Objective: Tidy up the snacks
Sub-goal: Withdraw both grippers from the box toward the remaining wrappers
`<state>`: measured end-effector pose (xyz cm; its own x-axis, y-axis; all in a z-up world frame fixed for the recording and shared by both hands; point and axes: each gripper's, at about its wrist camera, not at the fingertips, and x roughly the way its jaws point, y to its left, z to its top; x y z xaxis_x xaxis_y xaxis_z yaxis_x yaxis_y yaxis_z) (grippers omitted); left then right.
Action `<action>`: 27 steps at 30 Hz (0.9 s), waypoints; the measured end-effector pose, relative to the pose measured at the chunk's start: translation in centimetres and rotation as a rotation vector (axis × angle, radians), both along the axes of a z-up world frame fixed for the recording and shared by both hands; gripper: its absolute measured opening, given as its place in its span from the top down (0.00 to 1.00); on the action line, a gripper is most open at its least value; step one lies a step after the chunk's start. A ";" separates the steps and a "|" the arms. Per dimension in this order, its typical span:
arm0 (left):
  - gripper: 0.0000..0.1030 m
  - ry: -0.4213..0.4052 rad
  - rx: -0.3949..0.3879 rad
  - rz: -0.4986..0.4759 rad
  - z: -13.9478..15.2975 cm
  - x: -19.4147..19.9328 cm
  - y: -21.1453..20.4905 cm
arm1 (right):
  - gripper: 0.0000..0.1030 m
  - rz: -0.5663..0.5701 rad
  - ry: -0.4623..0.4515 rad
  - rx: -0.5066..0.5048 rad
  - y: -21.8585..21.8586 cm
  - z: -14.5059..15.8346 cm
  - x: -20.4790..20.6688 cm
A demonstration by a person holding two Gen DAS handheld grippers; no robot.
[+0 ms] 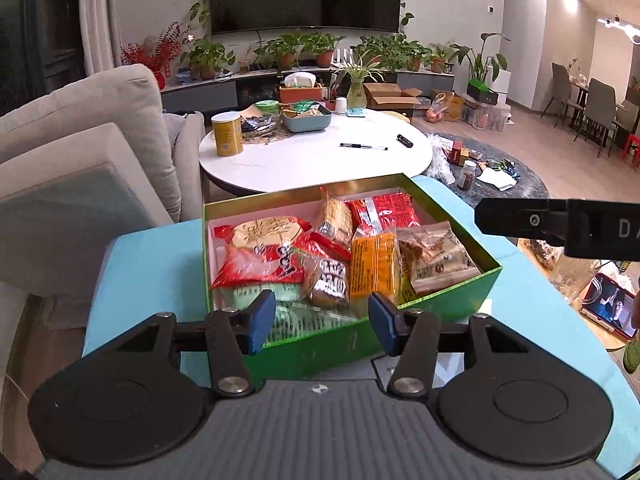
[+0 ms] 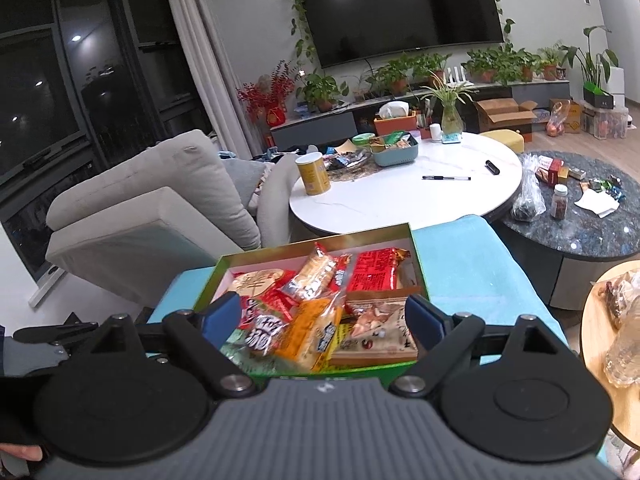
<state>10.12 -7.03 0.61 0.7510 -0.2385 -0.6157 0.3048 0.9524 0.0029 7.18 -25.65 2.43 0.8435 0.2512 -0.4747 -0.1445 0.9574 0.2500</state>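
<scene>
A green box (image 1: pixel 452 300) sits on a light blue surface (image 1: pixel 144 280), filled with several snack packets: red ones (image 1: pixel 260 256), an orange one (image 1: pixel 374 268), a brown nut packet (image 1: pixel 436 256) and pale green ones (image 1: pixel 304 320). My left gripper (image 1: pixel 322 322) is open and empty, hovering over the box's near edge. My right gripper (image 2: pixel 322 322) is open and empty, above the near part of the same box (image 2: pixel 418 256); the orange packet (image 2: pixel 308 332) lies between its fingers below. The right gripper's side shows in the left wrist view (image 1: pixel 560 226).
A white round table (image 1: pixel 316 160) behind the box carries a yellow can (image 1: pixel 227 133), a blue tray (image 1: pixel 306 118), a pen and a vase. A dark round table (image 2: pixel 580 216) with small items stands right. A beige sofa (image 1: pixel 80 160) is left. A wooden table (image 2: pixel 612 320) with bags is at right.
</scene>
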 end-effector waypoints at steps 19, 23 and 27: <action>0.45 0.060 0.012 -0.058 -2.9 -10.3 0.3 | 0.18 0.021 0.032 -0.073 1.1 -1.0 -8.0; 0.45 0.093 0.012 -0.102 -4.4 -12.7 -0.5 | 0.18 0.020 0.050 -0.107 0.6 -2.3 -10.2; 0.45 0.123 0.018 -0.179 -5.6 -14.8 -1.6 | 0.18 0.011 0.093 -0.143 0.0 -4.2 -11.5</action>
<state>-4.67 -8.63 -5.04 0.6165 -0.3498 -0.7054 0.4683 0.8831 -0.0287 -4.33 -25.66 -1.76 0.7915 0.1848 -0.5825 -0.1380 0.9826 0.1242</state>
